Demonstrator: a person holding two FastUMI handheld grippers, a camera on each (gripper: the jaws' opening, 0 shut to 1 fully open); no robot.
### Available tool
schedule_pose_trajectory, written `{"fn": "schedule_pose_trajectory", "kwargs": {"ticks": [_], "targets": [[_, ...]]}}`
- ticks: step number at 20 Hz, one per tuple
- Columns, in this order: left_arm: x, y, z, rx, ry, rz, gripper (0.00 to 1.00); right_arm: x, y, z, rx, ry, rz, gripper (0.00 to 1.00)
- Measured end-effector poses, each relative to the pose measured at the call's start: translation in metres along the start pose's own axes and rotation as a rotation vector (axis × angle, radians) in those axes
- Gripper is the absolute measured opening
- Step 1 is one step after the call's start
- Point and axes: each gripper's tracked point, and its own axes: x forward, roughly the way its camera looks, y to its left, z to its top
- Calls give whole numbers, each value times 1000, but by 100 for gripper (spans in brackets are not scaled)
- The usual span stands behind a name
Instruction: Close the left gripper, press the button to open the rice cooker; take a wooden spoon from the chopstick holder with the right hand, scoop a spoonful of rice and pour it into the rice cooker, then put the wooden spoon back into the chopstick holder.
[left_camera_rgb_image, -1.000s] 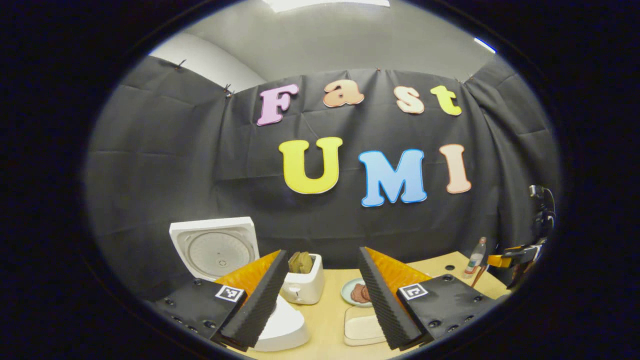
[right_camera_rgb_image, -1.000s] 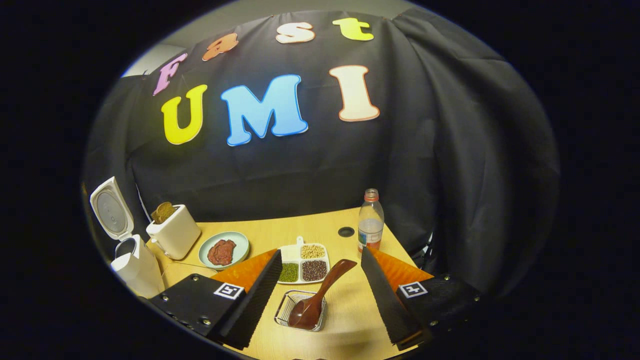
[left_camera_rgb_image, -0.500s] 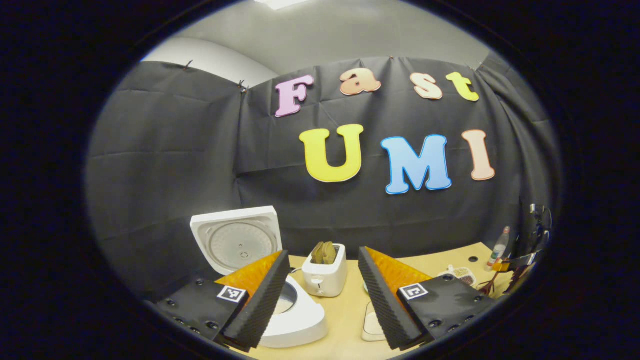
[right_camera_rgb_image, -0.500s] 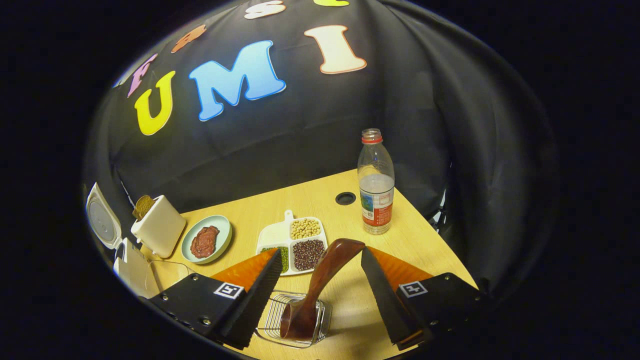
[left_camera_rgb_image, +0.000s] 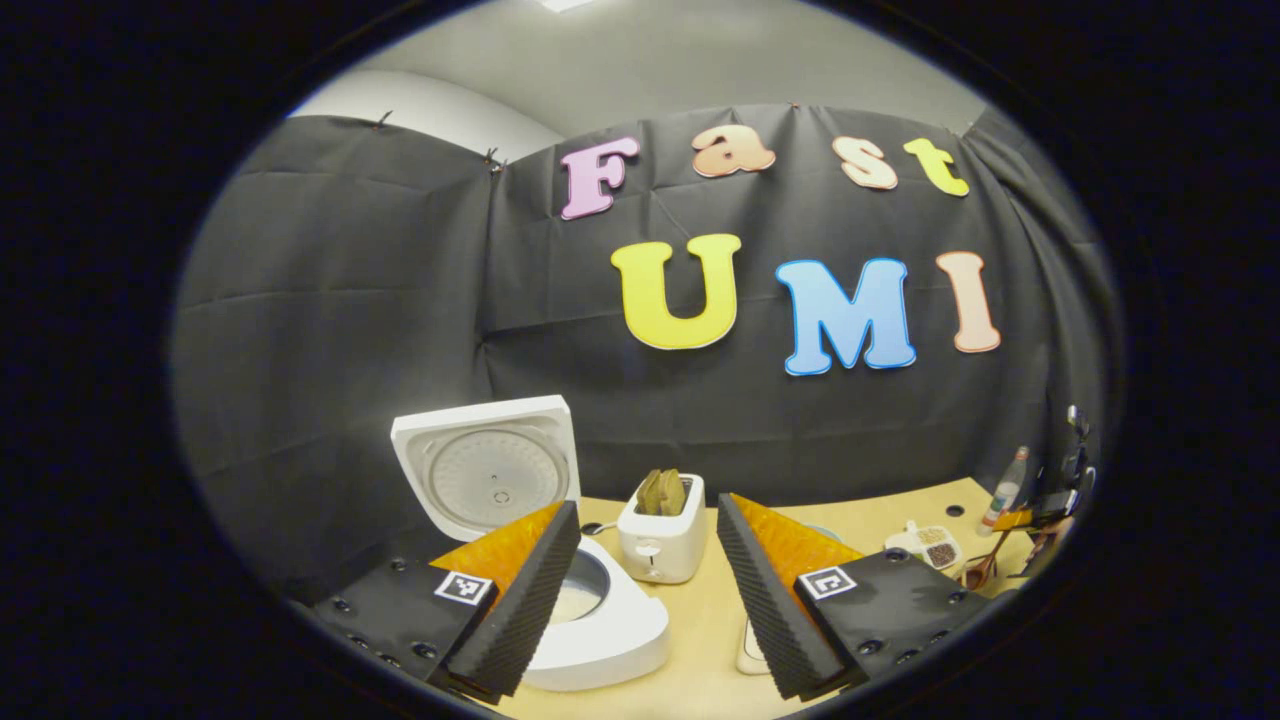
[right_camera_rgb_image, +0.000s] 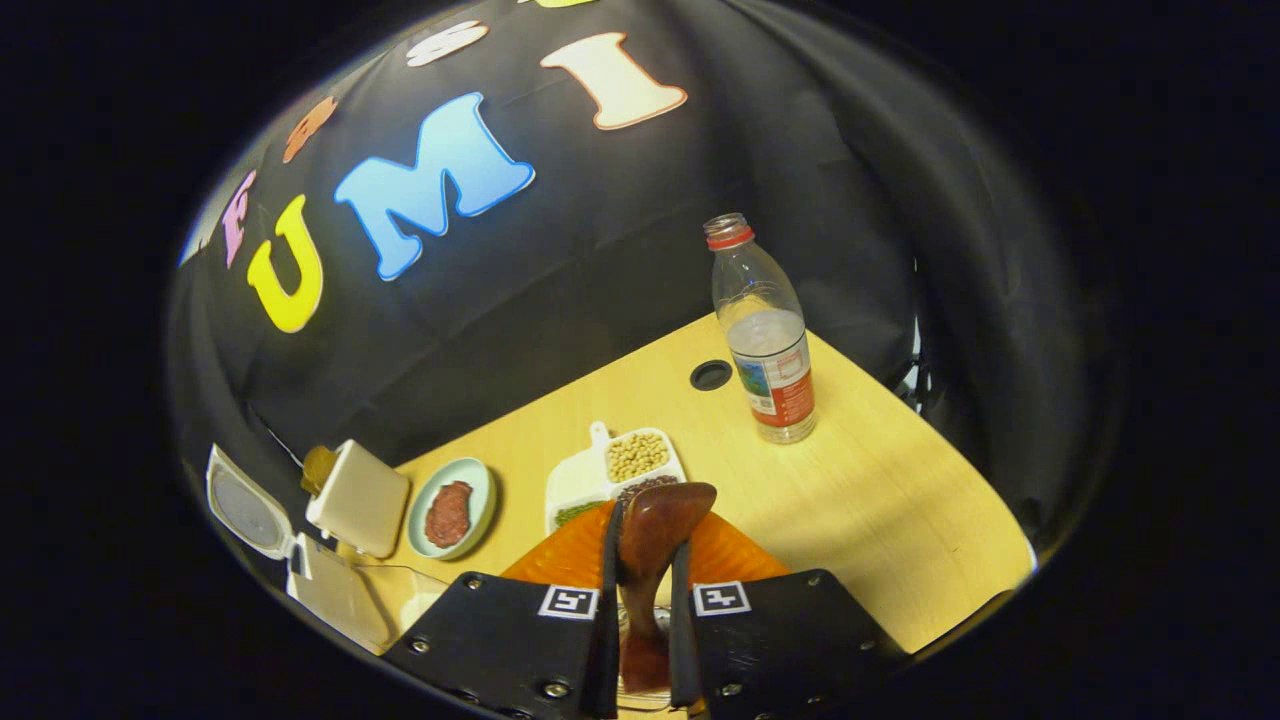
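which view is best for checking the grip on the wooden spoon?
Right gripper view: the wooden spoon handle stands clamped between the right gripper fingers, close up. Left gripper view shows it tiny at the far table edge.

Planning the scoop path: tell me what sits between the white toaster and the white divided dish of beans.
In the right gripper view, a pale green plate holding reddish-brown food lies between them.

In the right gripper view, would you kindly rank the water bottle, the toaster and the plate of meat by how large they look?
1. Water bottle, clearly largest.
2. Toaster and plate of meat look about alike, so I would not rank them.

The bottle stands nearer the camera, so true sizes stay unsure.
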Motion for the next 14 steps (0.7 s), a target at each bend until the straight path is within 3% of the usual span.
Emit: {"fn": "schedule_pose_trajectory", "kwargs": {"ticks": [1,2,4,8,9,14], "targets": [[0,1,3,-2,-9,-2,92,-13,4,4,-6,-22,9,20],[-1,1,4,-4,-19,-7,96,-20,11,7,-27,-43,19,13],[-4,-3,10,-8,-38,-26,96,-41,22,20,-58,-85,15,8],[-5,-16,14,-13,-73,-78,96,-73,48,42,-120,-147,37,8],[-4,-19,16,-10,-83,-90,92,-81,55,47,-132,-164,49,8],[-5,-25,23,-8,-112,-139,98,-121,104,67,-160,-214,133,8]]}}
